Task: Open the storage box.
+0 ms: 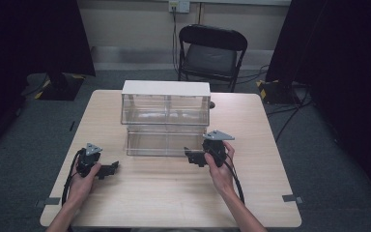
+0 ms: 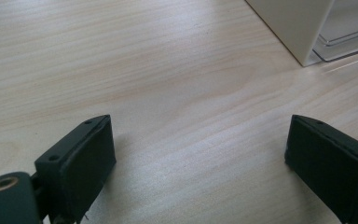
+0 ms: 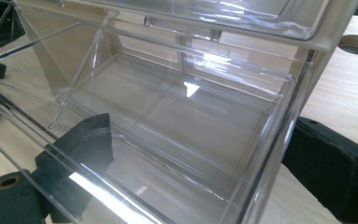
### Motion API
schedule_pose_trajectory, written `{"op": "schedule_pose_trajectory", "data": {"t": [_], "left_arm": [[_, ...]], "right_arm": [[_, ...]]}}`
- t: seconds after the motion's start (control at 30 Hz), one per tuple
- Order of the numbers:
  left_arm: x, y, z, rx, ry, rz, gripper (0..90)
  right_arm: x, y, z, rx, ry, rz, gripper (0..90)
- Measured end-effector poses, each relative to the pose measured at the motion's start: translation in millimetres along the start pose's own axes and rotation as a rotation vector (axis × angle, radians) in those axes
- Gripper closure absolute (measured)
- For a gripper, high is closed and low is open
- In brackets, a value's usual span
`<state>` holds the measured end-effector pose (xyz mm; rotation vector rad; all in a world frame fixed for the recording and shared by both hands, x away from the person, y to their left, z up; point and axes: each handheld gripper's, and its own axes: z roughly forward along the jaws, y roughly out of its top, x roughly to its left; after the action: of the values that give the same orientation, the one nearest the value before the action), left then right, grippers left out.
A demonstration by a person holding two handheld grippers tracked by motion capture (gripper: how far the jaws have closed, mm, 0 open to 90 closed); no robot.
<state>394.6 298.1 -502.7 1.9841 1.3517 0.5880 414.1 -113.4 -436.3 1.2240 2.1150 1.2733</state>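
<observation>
Two grippers are at work: the right gripper (image 1: 192, 157) straddles the drawer (image 1: 166, 140) pulled out of the box (image 1: 165, 102) at the worktop's far middle, fingers spread, seemingly not yet clamped. Left gripper (image 1: 112, 169) rests released near the left edge. Next: close on the drawer wall.

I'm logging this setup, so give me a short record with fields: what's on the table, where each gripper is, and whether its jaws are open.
Table: light wood, bears a clear drawer box with a white top.
Lower drawer: pulled out toward the person, looks empty.
Left gripper: low over bare wood left of the box, jaws open, nothing between them.
Right gripper: at the lower drawer's front right corner, jaws open, one either side of its clear wall.
</observation>
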Motion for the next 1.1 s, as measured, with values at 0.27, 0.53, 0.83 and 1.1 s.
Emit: {"op": "schedule_pose_trajectory", "data": {"t": [0.27,0.53,0.83,1.1], "left_arm": [[0.0,0.0,0.0,0.0,0.0,0.0,7.7],[0.0,0.0,0.0,-0.001,0.0,0.0,7.7],[-0.1,0.0,0.1,-0.001,0.0,0.0,7.7],[0.0,0.0,0.0,-0.001,0.0,0.0,7.7]], "right_arm": [[0.1,1.1,-0.5,-0.005,-0.001,0.0,9.2],[0.1,3.7,-3.2,-0.017,-0.003,0.003,11.0],[0.6,4.7,-4.5,-0.023,-0.009,0.01,12.0],[-0.8,6.0,-5.3,-0.022,-0.003,0.022,12.4]]}}
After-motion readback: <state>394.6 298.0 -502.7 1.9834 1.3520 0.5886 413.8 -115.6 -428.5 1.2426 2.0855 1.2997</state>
